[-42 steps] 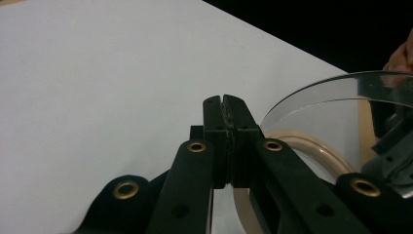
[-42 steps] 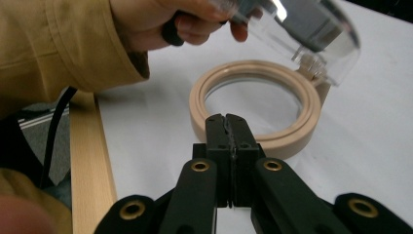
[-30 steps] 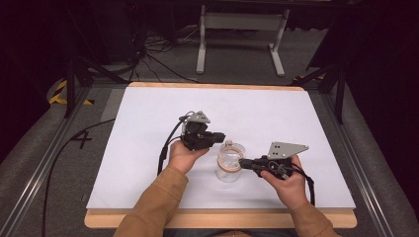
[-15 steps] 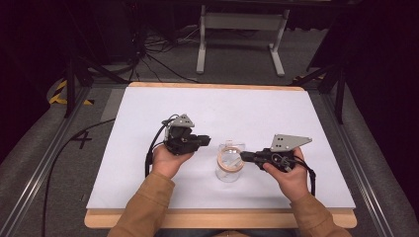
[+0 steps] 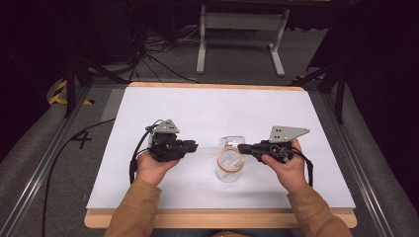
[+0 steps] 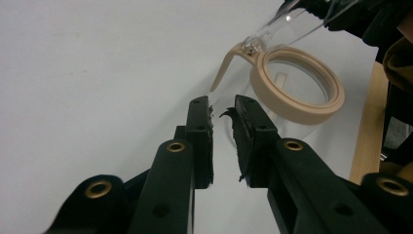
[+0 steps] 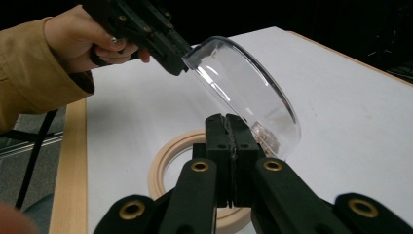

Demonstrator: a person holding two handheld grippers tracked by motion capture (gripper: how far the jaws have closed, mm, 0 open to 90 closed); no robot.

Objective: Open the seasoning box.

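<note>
Lid-opening step, I'd say: the clear jar (image 5: 228,165) sits lower centre of the frame w/ its hinged lid (image 7: 243,92) swung up. Right gripper (image 5: 243,147) is clamped tight at the rim by the hinge (what's pinched I can't tell). Left gripper (image 5: 191,145) is left of the jar, its fingers just been parting, nothing between. Next: prob. steady the jar & free the lid. White desk (image 5: 207,106); dark room, cables on the floor (image 5: 163,59), grey stand (image 5: 239,22) top centre.

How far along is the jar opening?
Done: the clear domed lid stands swung up off the beige seal ring of the clear glass jar. In hand: right gripper shut at the rim; left gripper apart from the jar, jaws just opening, nothing between. Left: likely the right gripper's release.
</note>
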